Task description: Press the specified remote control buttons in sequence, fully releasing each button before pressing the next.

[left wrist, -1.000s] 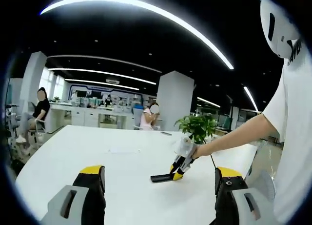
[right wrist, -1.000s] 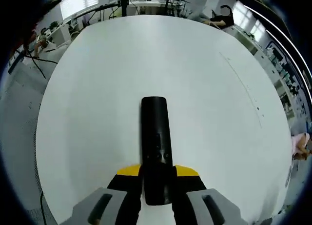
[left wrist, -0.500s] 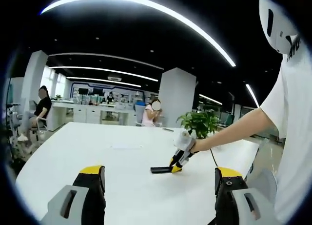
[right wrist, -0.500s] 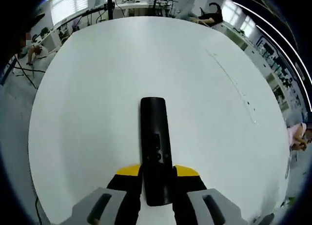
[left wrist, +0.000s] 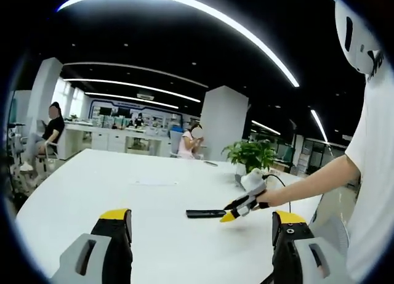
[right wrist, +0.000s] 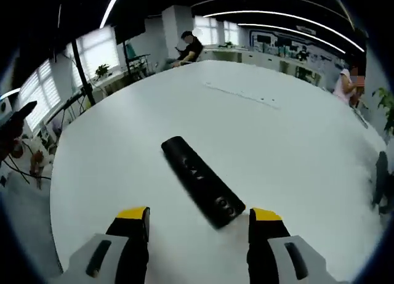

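Note:
A slim black remote [right wrist: 200, 180] lies flat on the white table [right wrist: 123, 142], running diagonally away from me in the right gripper view. My right gripper [right wrist: 198, 219] is open, its yellow-tipped jaws standing on either side of the remote's near end without touching it. In the left gripper view the remote [left wrist: 206, 214] rests mid-table, and the right gripper [left wrist: 233, 212], held by a person's arm from the right, sits low at its right end. My left gripper [left wrist: 200, 228] is open and holds nothing, hovering nearer than the remote.
A potted plant [left wrist: 249, 154] stands behind the remote near the table's far right. A dark object [right wrist: 381, 179] sits at the table's right edge. People sit at desks in the background [left wrist: 52, 133]. A person in a white shirt [left wrist: 375, 173] stands at right.
The right gripper opened and let go of the remote, which now lies flat on the table. That gripper dropped lower and swung round, so the remote appears diagonal.

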The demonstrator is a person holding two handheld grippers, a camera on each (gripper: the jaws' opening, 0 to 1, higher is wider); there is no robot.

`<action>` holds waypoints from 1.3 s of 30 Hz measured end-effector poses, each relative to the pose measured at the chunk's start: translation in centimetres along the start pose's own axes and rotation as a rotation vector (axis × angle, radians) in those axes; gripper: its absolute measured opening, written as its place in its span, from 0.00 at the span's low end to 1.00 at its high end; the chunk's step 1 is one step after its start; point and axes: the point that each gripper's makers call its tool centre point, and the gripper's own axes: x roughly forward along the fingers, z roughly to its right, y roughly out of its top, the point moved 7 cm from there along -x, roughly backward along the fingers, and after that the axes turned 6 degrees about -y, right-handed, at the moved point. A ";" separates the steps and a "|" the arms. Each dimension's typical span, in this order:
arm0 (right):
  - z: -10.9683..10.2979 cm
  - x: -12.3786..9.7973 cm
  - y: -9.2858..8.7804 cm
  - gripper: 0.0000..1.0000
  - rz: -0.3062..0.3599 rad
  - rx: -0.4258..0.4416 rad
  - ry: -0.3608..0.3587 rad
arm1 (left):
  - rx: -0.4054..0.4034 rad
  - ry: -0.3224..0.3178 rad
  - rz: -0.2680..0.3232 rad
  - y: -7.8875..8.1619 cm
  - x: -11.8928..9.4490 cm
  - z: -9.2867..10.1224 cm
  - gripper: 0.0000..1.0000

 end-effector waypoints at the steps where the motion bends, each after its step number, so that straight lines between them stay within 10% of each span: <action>1: 0.1 -0.6 -0.5 0.68 0.028 0.027 -0.017 | -0.002 -0.002 -0.002 -0.1 0.1 0.1 0.98; 21: -2.7 -14.1 -4.8 0.94 0.333 0.310 -0.109 | -0.026 -0.132 -0.027 -1.7 2.1 2.9 0.99; 32: -4.0 -21.7 -4.4 0.99 0.547 0.219 -0.220 | -0.006 -0.223 -0.026 -1.1 3.8 5.4 0.99; 39: -4.4 -24.2 -5.7 0.99 0.558 0.211 -0.307 | 0.048 -0.241 -0.018 -1.4 4.1 7.2 0.99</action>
